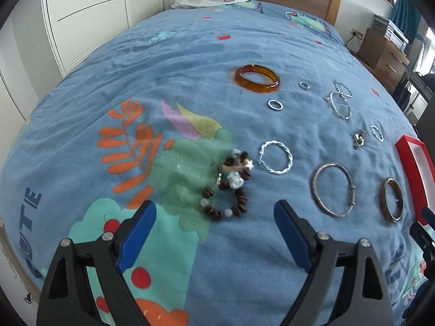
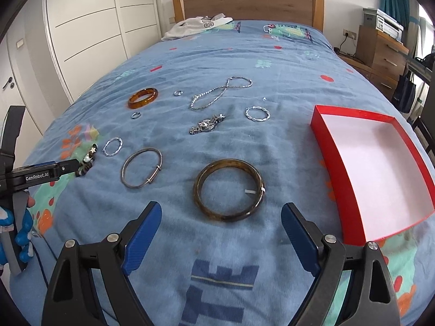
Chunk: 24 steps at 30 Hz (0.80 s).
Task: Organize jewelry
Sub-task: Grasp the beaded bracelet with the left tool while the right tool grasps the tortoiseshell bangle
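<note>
Both grippers wide apart over bed, nothing held.

Left gripper: blue fingers spread fully, touching nothing; brown beaded bracelet lies on the bedspread just ahead, between the tips. Right gripper: likewise spread wide, empty; dark mottled bangle just ahead between the tips, not touched. Red box, white inside, near the bed's right edge. Amber bangle, silver bangle, chain, rings and hoops lie apart mid-bed.
</note>
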Each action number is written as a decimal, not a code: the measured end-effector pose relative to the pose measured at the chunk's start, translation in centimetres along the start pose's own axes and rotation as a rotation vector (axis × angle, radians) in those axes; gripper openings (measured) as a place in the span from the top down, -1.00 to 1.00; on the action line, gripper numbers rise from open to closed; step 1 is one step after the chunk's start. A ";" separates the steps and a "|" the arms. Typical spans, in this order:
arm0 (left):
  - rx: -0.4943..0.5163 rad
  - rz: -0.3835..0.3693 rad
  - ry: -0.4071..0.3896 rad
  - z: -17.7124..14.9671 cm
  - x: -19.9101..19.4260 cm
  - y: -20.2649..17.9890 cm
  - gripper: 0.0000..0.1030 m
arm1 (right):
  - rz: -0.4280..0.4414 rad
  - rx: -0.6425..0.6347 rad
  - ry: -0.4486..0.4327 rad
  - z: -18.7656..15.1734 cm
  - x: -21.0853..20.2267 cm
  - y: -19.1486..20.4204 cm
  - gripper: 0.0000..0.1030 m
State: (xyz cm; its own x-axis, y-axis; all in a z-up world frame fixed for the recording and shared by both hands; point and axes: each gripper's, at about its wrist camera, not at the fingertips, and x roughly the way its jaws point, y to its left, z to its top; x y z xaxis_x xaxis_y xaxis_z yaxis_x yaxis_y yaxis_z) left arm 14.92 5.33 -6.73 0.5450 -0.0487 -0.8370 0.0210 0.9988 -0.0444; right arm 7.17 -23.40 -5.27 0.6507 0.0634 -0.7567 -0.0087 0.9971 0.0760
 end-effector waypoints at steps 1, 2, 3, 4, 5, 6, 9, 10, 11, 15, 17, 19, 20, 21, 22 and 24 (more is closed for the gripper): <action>0.001 0.003 0.003 0.1 0.3 0.1 -0.71 | 0.000 -0.001 0.002 0.1 0.2 0.0 -0.72; 0.001 0.004 0.004 0.2 0.6 0.2 -0.71 | 0.000 -0.001 0.006 0.1 0.4 0.0 -0.72; 0.003 0.002 0.006 0.3 0.9 0.2 -0.71 | 0.001 0.000 0.010 0.2 0.8 -0.1 -0.72; 0.005 0.003 0.008 0.5 1.3 0.3 -0.71 | 0.001 0.001 0.014 0.2 1.0 -0.1 -0.72; 0.005 0.003 0.010 0.6 1.6 0.4 -0.71 | 0.001 0.002 0.018 0.2 1.3 -0.1 -0.72; 0.004 0.001 0.014 0.7 1.9 0.5 -0.69 | 0.001 0.006 0.023 0.2 1.6 -0.1 -0.72; -0.001 -0.018 0.020 1.2 2.8 0.7 -0.69 | 0.002 0.010 0.029 0.6 2.5 -0.1 -0.72; -0.002 -0.026 0.022 1.3 3.1 0.8 -0.69 | 0.002 0.008 0.031 0.7 2.8 0.0 -0.72; -0.001 -0.031 0.025 1.4 3.4 0.8 -0.69 | 0.000 0.006 0.034 0.8 3.2 0.0 -0.72; 0.001 -0.063 0.040 1.5 4.4 0.7 -0.69 | -0.009 0.020 0.050 1.3 4.7 -0.2 -0.72; -0.001 -0.071 0.048 1.5 4.8 0.7 -0.68 | -0.016 0.026 0.060 1.4 5.4 -0.4 -0.70; 0.000 -0.073 0.050 1.5 5.2 0.6 -0.67 | -0.018 0.035 0.076 1.4 6.0 -0.7 -0.57; 0.002 -0.075 0.049 1.6 5.3 0.5 -0.67 | -0.012 0.044 0.081 1.4 6.3 -0.8 -0.51; 0.002 -0.077 0.048 1.6 5.3 0.5 -0.64 | -0.007 0.051 0.086 1.4 6.5 -1.0 -0.51; 0.005 -0.079 0.047 1.7 5.3 0.4 -0.58 | -0.002 0.054 0.087 1.3 6.6 -1.0 -0.51; 0.011 -0.080 0.047 1.8 5.5 0.2 -0.40 | 0.003 0.052 0.089 1.3 6.8 -1.0 -0.51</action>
State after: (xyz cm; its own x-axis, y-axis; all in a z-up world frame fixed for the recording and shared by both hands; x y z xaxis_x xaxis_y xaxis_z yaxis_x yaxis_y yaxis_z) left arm 19.40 5.30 -10.33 0.5014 -0.1284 -0.8556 0.0725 0.9917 -0.1063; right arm 12.54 -24.04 -9.63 0.5807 0.0725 -0.8109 0.0299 0.9935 0.1102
